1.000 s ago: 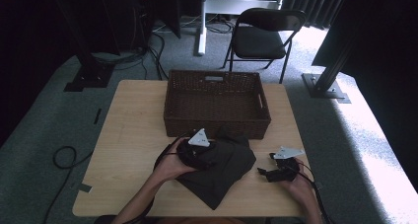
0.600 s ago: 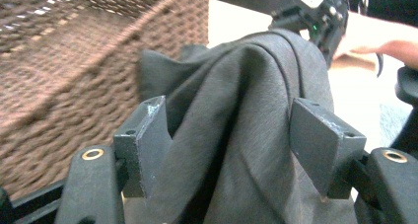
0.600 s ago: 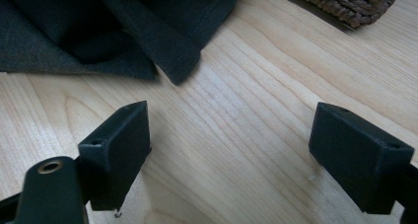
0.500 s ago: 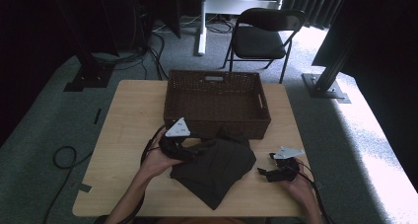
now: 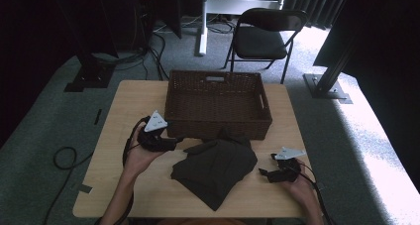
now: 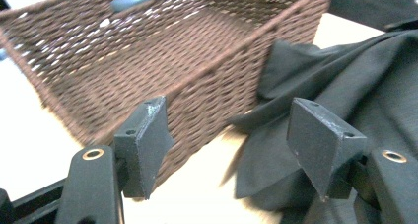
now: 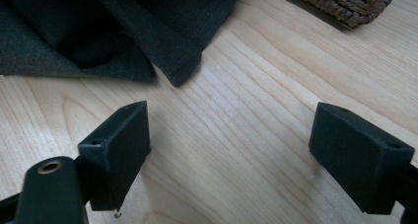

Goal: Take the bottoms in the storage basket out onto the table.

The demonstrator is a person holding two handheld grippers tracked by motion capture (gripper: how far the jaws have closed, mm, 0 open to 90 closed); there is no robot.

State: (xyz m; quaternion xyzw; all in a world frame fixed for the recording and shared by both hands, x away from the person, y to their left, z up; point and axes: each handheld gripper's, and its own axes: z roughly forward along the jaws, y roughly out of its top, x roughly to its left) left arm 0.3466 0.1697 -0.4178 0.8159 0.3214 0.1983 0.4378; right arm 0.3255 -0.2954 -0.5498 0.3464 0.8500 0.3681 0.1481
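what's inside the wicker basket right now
The wicker basket looks empty: only its woven floor and walls show. The dark cloth lies on the table in front, its top edge against the basket's near wall.

Wooden table [image 5: 124,123] carries a wicker basket [image 5: 218,103] and dark cloth [image 5: 218,168].

Basket [image 5: 218,103]: brown woven wicker, coarse and ribbed. Cloth [image 5: 218,168]: dark matt fabric, soft, with a stitched hem. Surface [image 7: 276,86]: pale, smooth wood with visible grain; the jaws are matt black plastic.
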